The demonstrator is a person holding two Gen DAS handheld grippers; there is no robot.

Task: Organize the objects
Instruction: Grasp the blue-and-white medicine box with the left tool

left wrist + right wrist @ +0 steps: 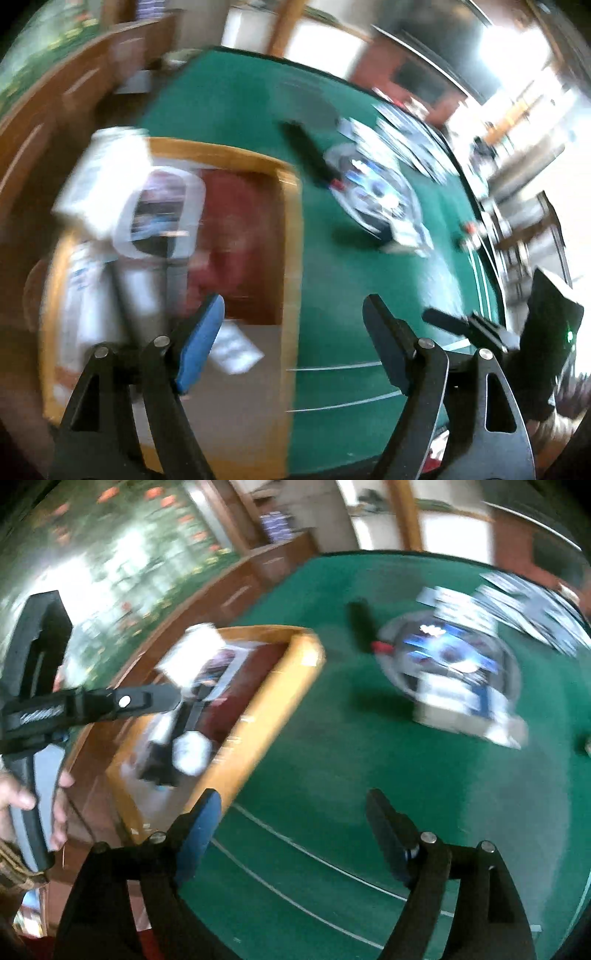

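Observation:
A wooden tray [291, 236] with a red lining lies on the green table [236, 96] and holds several white packets and papers [107, 184]. It also shows in the right wrist view [258, 709]. A round clear dish [373, 192] of blue and white items sits to its right, with a black stick [306, 151] beside it; the dish [454, 664] and stick [360, 624] show in the right wrist view too. My left gripper [293, 332] is open and empty over the tray's right edge. My right gripper [293, 823] is open and empty over the green cloth. Both views are motion-blurred.
A stack of blue and white cards [406, 133] lies at the table's far right. Wooden cabinets [74, 85] line the left side. The other gripper [92, 701] reaches over the tray. White lines [295, 853] cross the cloth near me.

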